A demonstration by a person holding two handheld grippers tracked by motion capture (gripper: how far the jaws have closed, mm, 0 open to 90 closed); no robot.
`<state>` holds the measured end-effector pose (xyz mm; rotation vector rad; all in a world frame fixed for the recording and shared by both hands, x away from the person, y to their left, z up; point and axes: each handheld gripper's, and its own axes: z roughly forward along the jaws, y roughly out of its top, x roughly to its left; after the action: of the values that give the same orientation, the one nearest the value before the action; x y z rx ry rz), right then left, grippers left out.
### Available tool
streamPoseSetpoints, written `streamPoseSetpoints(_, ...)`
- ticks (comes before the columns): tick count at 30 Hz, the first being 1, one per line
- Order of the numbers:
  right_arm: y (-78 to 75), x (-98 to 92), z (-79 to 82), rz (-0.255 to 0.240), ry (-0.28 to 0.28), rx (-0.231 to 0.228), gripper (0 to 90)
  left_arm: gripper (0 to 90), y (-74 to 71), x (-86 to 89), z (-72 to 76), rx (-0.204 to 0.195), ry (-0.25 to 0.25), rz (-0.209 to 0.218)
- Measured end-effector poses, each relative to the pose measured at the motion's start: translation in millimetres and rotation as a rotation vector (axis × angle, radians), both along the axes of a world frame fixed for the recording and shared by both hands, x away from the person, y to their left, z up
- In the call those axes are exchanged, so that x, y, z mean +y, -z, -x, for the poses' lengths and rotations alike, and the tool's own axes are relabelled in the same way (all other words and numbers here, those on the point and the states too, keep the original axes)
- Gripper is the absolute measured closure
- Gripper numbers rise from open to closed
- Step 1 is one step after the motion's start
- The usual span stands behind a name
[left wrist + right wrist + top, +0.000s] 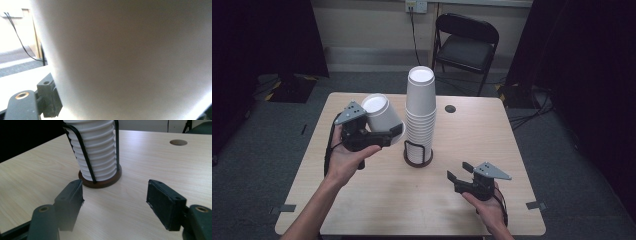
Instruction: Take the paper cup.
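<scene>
Dark curtains are hanging on both sides of the room, and a black folding chair (467, 42) is standing behind a light wooden table (362, 200) with rounded corners. Its top is smooth with a pale grain, and a small round hole (450, 108) is sitting near the far edge.

At the middle of the table a holder (417, 154) is standing: a round dark brown base with thin black wire bars rising from it. Inside it a tall stack (420, 107) of white paper cups is sitting, upside down, one over the other. In the right gripper view the rolled rims (96, 160) are making even ridges between the bars.

The left gripper (394, 134) is holding one more white cup (379, 117) just beside the stack, on its left, above the table. This cup is tilting, its flat round bottom showing up and toward the camera. The jaws are closing on its wall near the rim. In the left gripper view the matte, smooth paper wall (130, 60) is covering almost everything, very close and blurred.

The right gripper (459, 171) is staying low at the right front of the table, apart from the holder and pointing toward it. Its black jaws with rough, grainy pads (162, 203) are standing wide, and nothing is between them; only bare wood is lying there.
</scene>
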<state>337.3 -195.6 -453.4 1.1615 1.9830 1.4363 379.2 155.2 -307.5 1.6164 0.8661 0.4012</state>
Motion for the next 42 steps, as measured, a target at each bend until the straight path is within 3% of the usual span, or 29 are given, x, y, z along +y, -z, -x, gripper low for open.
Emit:
streamPoseSetpoints(1, 0.0, 0.0, 0.0, 0.000, 0.000, 0.000, 30.2, 13.7, 0.0, 0.0, 0.0, 0.000, 0.000, 0.000)
streamPoseSetpoints(3, -2.7, 4.3, 1.7, -0.020, -0.018, -0.006, 31.4, 13.8, 9.9, -4.6, 0.8, 0.058, 0.011, 0.007)
streamPoseSetpoints(6, -3.9, 12.0, 3.7, -0.020, -0.042, -0.013, 31.8, 13.9, 20.0, -8.2, 2.5, 0.095, 0.011, 0.011)
streamPoseSetpoints(10, -6.0, 21.8, 5.7, -0.016, -0.059, -0.025, 31.8, 13.9, 30.9, -12.8, 4.0, 0.127, 0.035, 0.008)
streamPoseSetpoints(11, -7.3, 29.4, 5.3, -0.008, -0.102, -0.025, 32.0, 13.9, 37.4, -15.2, 5.0, 0.148, 0.044, 0.017)
streamPoseSetpoints(14, -8.8, 36.4, 5.6, -0.031, -0.124, -0.024, 32.0, 13.8, 43.4, -16.4, 6.1, 0.159, 0.039, 0.026)
streamPoseSetpoints(16, -9.3, 40.3, 7.3, -0.041, -0.126, -0.040, 32.1, 13.9, 53.0, -17.8, 7.1, 0.188, 0.042, 0.078)
streamPoseSetpoints(18, -9.1, 43.2, 8.9, -0.048, -0.136, -0.060, 32.9, 13.9, 56.3, -19.7, 7.3, 0.200, 0.065, 0.047)
streamPoseSetpoints(20, -8.6, 45.2, 11.0, -0.047, -0.139, -0.074, 33.3, 13.9, 59.0, -20.8, 10.3, 0.201, 0.079, 0.069)
streamPoseSetpoints(26, -7.9, 48.1, 15.2, -0.050, -0.162, -0.109, 38.3, 13.9, 69.3, -30.5, 16.2, 0.225, 0.104, 0.051)
streamPoseSetpoints(28, -8.1, 49.3, 16.5, -0.051, -0.172, -0.124, 39.0, 14.0, 74.8, -32.7, 18.4, 0.259, 0.105, 0.076)
streamPoseSetpoints(31, -8.6, 51.6, 19.1, -0.053, -0.184, -0.140, 40.2, 14.0, 78.2, -34.2, 19.9, 0.269, 0.104, 0.080)
streamPoseSetpoints(38, -9.4, 58.4, 23.4, -0.054, -0.215, -0.172, 42.1, 14.1, 89.9, -40.9, 21.1, 0.356, 0.119, 0.142)
streamPoseSetpoints(42, -10.0, 60.3, 24.8, -0.055, -0.224, -0.181, 43.5, 14.2, 92.1, -41.3, 20.4, 0.386, 0.117, 0.152)
